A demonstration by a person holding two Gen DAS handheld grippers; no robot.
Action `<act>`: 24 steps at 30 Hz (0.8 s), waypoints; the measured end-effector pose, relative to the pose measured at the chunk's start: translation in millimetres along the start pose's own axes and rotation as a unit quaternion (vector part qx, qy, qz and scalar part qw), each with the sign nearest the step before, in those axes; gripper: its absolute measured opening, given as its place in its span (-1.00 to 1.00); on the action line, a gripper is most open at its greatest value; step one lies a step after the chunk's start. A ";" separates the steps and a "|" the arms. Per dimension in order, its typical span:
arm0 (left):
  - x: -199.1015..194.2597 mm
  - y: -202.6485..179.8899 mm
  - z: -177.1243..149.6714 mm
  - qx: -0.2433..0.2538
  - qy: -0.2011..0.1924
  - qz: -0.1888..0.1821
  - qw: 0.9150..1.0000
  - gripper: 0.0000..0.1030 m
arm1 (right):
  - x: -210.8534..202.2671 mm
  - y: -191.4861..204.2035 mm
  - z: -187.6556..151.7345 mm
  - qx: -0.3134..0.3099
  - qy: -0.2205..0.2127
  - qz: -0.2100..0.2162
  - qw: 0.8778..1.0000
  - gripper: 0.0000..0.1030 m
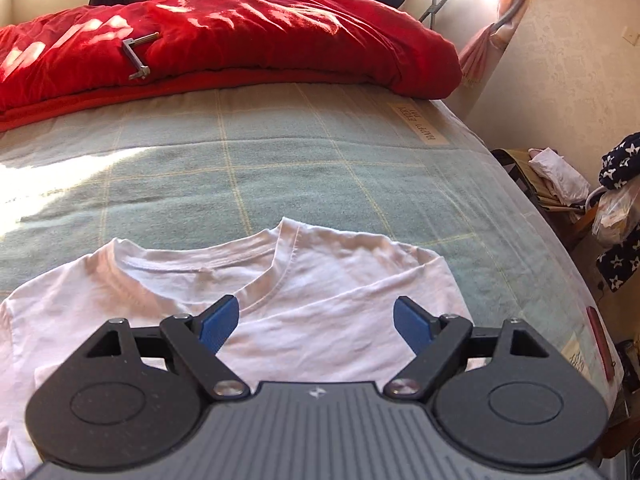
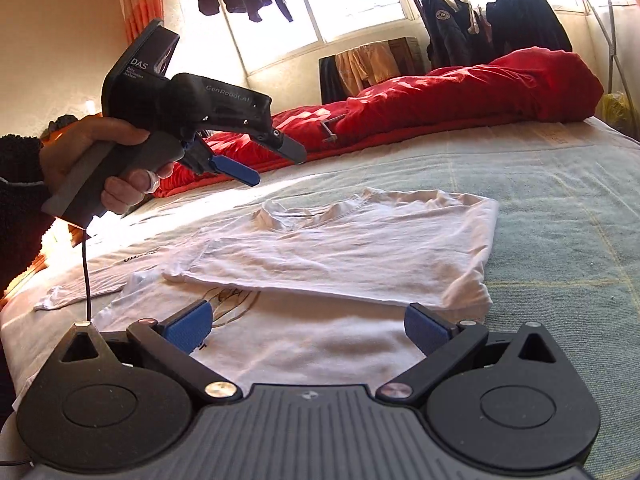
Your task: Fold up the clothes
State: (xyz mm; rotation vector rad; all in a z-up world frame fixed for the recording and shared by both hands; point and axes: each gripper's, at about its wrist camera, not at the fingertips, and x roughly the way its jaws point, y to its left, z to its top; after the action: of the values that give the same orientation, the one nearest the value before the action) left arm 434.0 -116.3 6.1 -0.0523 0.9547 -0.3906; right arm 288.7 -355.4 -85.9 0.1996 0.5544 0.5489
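A white T-shirt (image 1: 320,280) lies partly folded on the green checked bed cover (image 1: 280,160); in the right wrist view the shirt (image 2: 340,252) has its upper part folded over a lower layer bearing a drawn print. My left gripper (image 1: 316,322) hovers open above the collar area with nothing between its blue pads. The right wrist view also shows the left gripper (image 2: 272,162) held up in the air by a hand (image 2: 92,152), well above the shirt. My right gripper (image 2: 306,326) stands open just over the shirt's near edge, with nothing between its pads.
A red quilt (image 1: 240,36) with a small metal crank (image 1: 138,54) on it is bunched at the far side of the bed. Clothes hang on a rack (image 2: 500,20) by the window. Bags and bundles (image 1: 616,216) sit beside the bed's right edge.
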 end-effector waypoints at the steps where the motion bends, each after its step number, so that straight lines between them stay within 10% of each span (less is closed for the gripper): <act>1: -6.8 3.1 -10.0 0.003 0.005 0.008 1.000 0.64 | -0.9 5.3 -0.6 -0.004 0.004 0.004 1.000 1.00; 7: -36.9 27.1 -84.1 0.020 0.022 0.052 0.998 0.64 | 32.7 23.3 -16.7 -0.005 0.093 -0.028 0.995 1.00; 24: -98.5 18.2 -284.7 0.039 -0.070 0.062 0.995 0.91 | 50.5 49.9 -30.0 -0.081 0.128 -0.101 0.983 1.00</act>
State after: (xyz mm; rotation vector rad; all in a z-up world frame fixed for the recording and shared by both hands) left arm 160.3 -29.0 -86.2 0.0513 0.7997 -0.3048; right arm 286.3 -285.1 -117.4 -0.0827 0.7677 0.4218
